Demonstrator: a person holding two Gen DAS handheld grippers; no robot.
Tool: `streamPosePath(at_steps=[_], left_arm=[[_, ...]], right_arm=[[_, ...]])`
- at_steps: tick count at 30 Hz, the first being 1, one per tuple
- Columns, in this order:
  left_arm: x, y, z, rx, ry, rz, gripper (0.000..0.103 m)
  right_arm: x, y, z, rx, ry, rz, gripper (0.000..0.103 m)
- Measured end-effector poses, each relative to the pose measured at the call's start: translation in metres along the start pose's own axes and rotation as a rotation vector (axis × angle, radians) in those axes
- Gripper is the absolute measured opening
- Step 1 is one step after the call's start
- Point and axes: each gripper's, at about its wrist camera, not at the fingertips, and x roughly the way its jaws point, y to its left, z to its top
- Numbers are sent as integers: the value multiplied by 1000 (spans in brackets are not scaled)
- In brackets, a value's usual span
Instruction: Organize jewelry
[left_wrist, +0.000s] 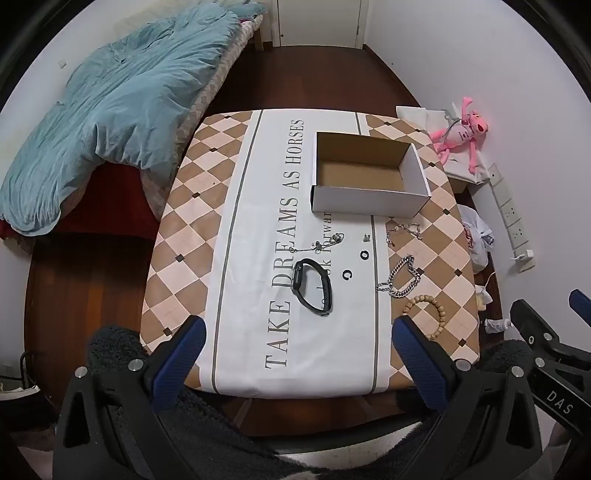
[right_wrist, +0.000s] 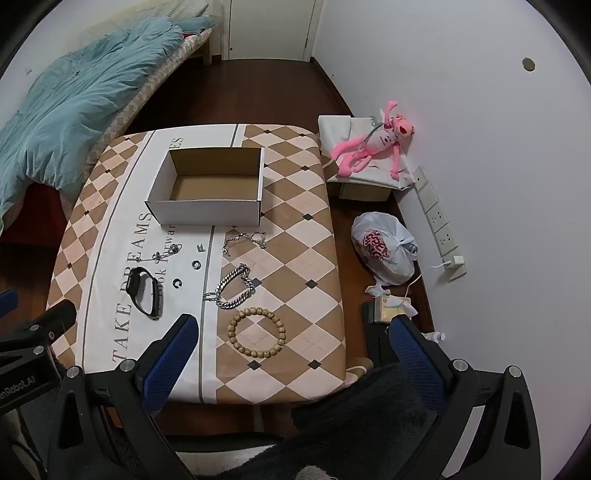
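Note:
An open, empty cardboard box (left_wrist: 369, 177) (right_wrist: 210, 192) stands at the table's far side. In front of it lie a black watch (left_wrist: 312, 291) (right_wrist: 144, 291), a thin pendant necklace (left_wrist: 325, 242) (right_wrist: 164, 254), a silver chain bracelet (left_wrist: 402, 278) (right_wrist: 234, 288), a thin silver chain (left_wrist: 404, 232) (right_wrist: 243, 239), a wooden bead bracelet (left_wrist: 424, 315) (right_wrist: 256, 332) and two small dark rings (left_wrist: 347, 275) (right_wrist: 196, 264). My left gripper (left_wrist: 297, 332) is open and empty above the table's near edge. My right gripper (right_wrist: 291, 332) is open and empty, near the bead bracelet.
The table (left_wrist: 184, 206) (right_wrist: 303, 258) has a checked cloth. A bed with a blue duvet (left_wrist: 110, 110) is at the left. A pink plush toy (right_wrist: 369, 147), a plastic bag (right_wrist: 384, 243) and a power strip (right_wrist: 439, 221) lie by the right wall.

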Motion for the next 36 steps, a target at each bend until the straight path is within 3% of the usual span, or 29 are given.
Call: streamPosePath(at_steps=[36], left_arm=[[-13,-3,4,5,-27,-12,103]], right_arm=[[-5,-4,-1,11,-6,22,103]])
